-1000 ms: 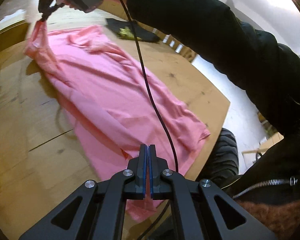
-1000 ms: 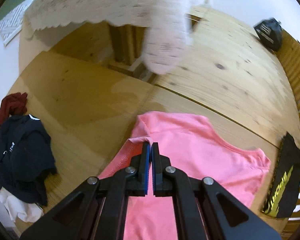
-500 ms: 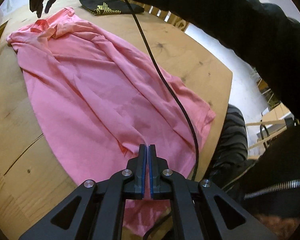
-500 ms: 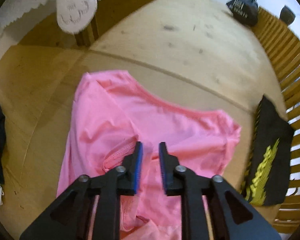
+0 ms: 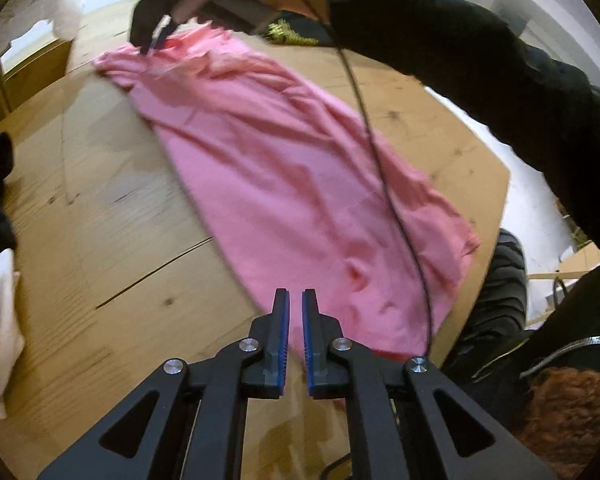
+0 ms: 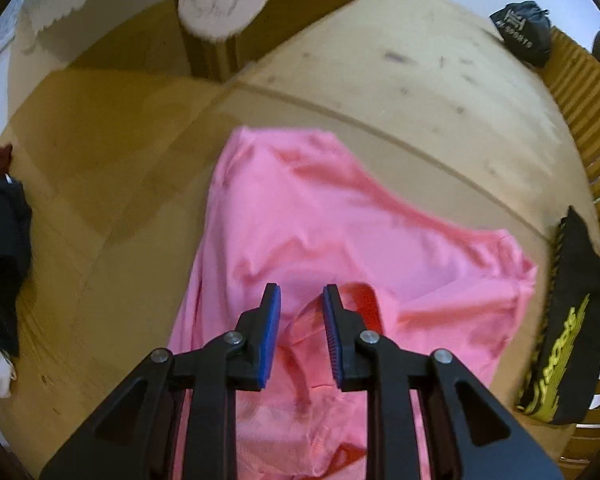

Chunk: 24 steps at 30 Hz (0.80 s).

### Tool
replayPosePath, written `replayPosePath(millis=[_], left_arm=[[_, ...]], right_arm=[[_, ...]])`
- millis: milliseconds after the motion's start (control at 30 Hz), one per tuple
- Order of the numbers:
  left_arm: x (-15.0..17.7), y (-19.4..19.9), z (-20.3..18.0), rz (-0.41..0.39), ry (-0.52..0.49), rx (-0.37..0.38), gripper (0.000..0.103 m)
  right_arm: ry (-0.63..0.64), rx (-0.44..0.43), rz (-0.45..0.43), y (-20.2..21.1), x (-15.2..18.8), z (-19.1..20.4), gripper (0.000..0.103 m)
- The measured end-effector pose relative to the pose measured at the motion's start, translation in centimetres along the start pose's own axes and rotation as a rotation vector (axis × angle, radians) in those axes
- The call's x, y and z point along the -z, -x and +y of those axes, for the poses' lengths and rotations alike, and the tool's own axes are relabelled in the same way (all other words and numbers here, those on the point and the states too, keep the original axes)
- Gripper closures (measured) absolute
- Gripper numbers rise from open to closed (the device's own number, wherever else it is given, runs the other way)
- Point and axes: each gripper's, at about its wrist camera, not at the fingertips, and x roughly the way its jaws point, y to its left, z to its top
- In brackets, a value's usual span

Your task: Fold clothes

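Observation:
A pink shirt (image 5: 292,168) lies spread lengthwise on the round wooden table (image 5: 100,216). My left gripper (image 5: 294,300) is open and empty, just above the shirt's near hem. My right gripper (image 6: 298,300) is open over the shirt's collar end (image 6: 340,240), with rumpled fabric between and below its jaws. The right gripper also shows at the far end in the left wrist view (image 5: 156,40), held by a hand in a black sleeve.
A black folded garment with yellow print (image 6: 568,320) lies at the table's right edge by wooden slats. Dark and white clothes (image 6: 0,248) are piled at the left. A black bag (image 6: 520,32) sits far back. A cable (image 5: 380,160) hangs over the shirt.
Both grippers have let go of the shirt: the right opened half a second ago, the left just now. The shirt dropped flat onto the table.

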Motion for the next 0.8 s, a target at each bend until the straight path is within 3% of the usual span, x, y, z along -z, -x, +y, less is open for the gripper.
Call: replayPosePath(millis=[133,267,367,433,533,733,800], left_arm=[[-1.0,-1.2,-0.1,0.013,-0.011,0.053,0.095],[-1.0,-3.8,-1.7,0.095,-0.045,0.077,0.094],[-0.2,-3.6,-4.3,0.119,-0.076,0.213,0.094],[0.2,-2.6,-6.1,0.093,-0.112,0.298,0.086],[0.1,-1.8,-6.3,0.074,-0.149,0.194,0.087],[-1.5,-3.4,-2.0,0.060,-0.122,-0.003,0.087],[-2.2,-4.2,-1.2,0.063,-0.137,-0.024,0.087]], right_arm=[[0.019,-0.004,0.011,-1.0,0.0,0.9,0.081],[0.023,0.011,0.019,-1.2,-0.3,0.5,0.081],[0.010,0.015,0.019,-1.1,-0.2,0.0,0.081],[0.000,0.015,0.017,-0.9,0.1,-0.3,0.081],[-0.004,0.013,0.010,-0.7,0.1,-0.4,0.081],[-0.020,-0.056,-0.029,0.3,-0.4,-0.1,0.081],[-0.018,-0.079,-0.027,-0.1,-0.7,0.1,0.081]])
